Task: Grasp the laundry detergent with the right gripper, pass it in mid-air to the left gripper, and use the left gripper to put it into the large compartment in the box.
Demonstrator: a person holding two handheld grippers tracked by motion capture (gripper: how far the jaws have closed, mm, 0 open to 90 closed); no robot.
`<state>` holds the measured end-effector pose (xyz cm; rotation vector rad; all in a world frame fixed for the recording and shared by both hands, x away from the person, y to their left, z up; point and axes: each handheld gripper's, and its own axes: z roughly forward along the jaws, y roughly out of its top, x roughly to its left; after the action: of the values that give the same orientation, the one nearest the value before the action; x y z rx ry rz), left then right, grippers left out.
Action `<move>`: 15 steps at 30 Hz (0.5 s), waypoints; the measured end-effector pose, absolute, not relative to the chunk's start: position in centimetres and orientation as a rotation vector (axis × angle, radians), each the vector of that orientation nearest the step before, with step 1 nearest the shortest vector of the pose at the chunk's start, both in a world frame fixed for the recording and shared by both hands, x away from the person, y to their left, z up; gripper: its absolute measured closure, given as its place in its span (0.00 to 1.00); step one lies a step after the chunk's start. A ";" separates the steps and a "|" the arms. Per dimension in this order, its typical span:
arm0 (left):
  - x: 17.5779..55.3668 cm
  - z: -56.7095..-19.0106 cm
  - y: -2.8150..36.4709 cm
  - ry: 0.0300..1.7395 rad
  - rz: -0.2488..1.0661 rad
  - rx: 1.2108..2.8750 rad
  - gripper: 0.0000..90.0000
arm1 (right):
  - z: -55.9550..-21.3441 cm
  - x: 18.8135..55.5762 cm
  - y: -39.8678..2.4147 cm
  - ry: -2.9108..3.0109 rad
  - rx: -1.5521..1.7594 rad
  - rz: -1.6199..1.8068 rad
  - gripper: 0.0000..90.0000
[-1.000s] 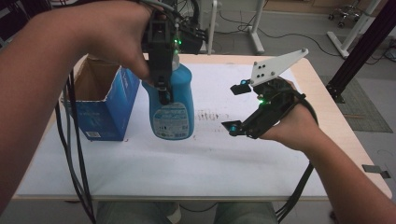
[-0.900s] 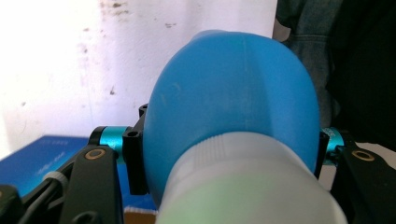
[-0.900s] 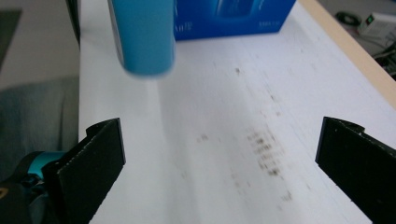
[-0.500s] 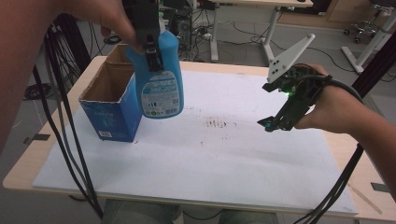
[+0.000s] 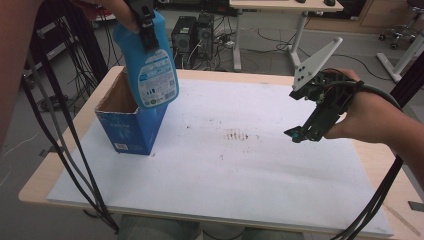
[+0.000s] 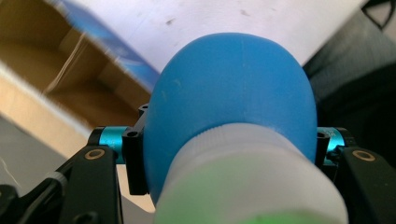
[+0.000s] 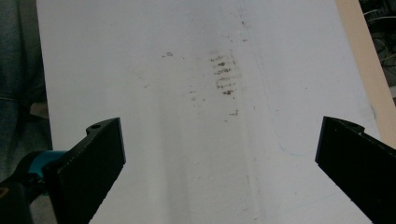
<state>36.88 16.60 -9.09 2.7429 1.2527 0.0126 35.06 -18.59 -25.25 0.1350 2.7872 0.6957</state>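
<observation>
Over half a second the blue bottle [image 5: 147, 65] had risen from beside the open box [image 5: 131, 120] at the worktop's [image 5: 240, 170] nine o'clock to just above it, probably for dropping in, clenched by the left hand-held gripper [image 5: 145, 22]; the right hand-held gripper [image 5: 315, 122] hung released at three o'clock.

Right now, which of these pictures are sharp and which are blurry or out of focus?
High view: mostly sharp, table evenly lit. Left gripper view: blue bottle and its white cap very close and soft, cardboard box behind blurred. Right gripper view: brown smudges fairly sharp.
</observation>
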 end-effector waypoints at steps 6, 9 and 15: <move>37.9 -9.1 18.6 1.524 0.032 2.634 0.42 | -25.3 35.0 -18.8 2.782 0.137 0.707 0.01; 38.5 -9.5 19.2 1.666 0.081 2.586 0.42 | -25.4 35.1 -18.9 2.782 0.161 0.729 0.01; 39.4 -10.2 20.6 1.867 0.151 2.492 0.42 | -25.9 35.1 -18.9 2.786 0.166 0.743 0.01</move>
<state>39.38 20.62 -10.18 2.4917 1.8669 0.1506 35.14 -18.94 -25.92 0.1661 2.7857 0.7435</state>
